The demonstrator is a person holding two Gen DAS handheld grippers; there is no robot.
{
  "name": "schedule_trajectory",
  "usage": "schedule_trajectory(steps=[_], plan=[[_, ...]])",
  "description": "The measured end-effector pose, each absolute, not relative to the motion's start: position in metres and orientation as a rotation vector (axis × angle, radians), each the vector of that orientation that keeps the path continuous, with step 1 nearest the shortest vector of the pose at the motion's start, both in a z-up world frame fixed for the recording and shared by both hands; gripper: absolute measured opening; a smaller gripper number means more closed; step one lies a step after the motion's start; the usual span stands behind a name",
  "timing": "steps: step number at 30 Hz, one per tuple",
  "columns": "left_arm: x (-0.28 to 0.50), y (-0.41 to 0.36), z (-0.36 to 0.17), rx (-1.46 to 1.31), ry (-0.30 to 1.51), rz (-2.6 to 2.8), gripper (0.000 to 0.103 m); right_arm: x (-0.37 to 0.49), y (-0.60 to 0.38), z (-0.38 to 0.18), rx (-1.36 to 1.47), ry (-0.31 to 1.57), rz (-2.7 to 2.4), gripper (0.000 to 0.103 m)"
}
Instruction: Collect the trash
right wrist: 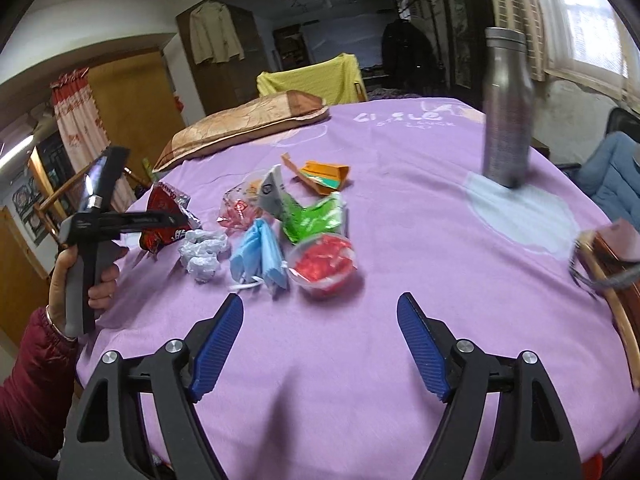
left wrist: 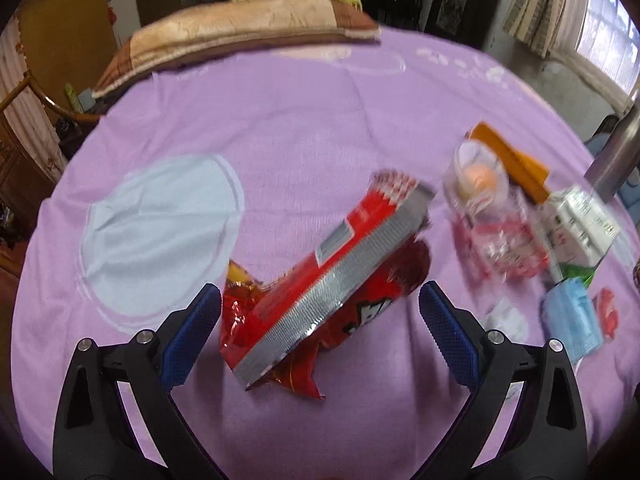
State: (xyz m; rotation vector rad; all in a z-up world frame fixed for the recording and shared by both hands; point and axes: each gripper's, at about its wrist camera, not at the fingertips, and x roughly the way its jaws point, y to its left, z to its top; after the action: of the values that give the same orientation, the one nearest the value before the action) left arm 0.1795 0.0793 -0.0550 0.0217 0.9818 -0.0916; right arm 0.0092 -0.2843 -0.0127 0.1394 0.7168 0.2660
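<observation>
While both claws gape empty, the clear cup holds red scraps.

**Black tools, blue pads, a maroon sleeve**

Each tool, the left tool and the right tool, has black plastic arms with triangular cut-outs, round silver screws at the joints, and ribbed blue pads on its fingers. The left hand grips a grey-and-black handle; its sleeve is padded maroon, with a thin bangle at the wrist.
</observation>
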Motion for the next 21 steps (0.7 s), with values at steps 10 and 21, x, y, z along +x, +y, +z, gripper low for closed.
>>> schedule_trajectory(steps=[10,21], plan=[[0.183,0.069,-0.071,0.084,1.029,-0.093,0.097,0.043,-0.271,-0.021,0.138,0.731,0.294,0.081],[0.187,0.073,-0.070,0.062,1.030,-0.074,0.097,0.054,-0.277,-0.031,0.206,0.771,0.328,0.081]])
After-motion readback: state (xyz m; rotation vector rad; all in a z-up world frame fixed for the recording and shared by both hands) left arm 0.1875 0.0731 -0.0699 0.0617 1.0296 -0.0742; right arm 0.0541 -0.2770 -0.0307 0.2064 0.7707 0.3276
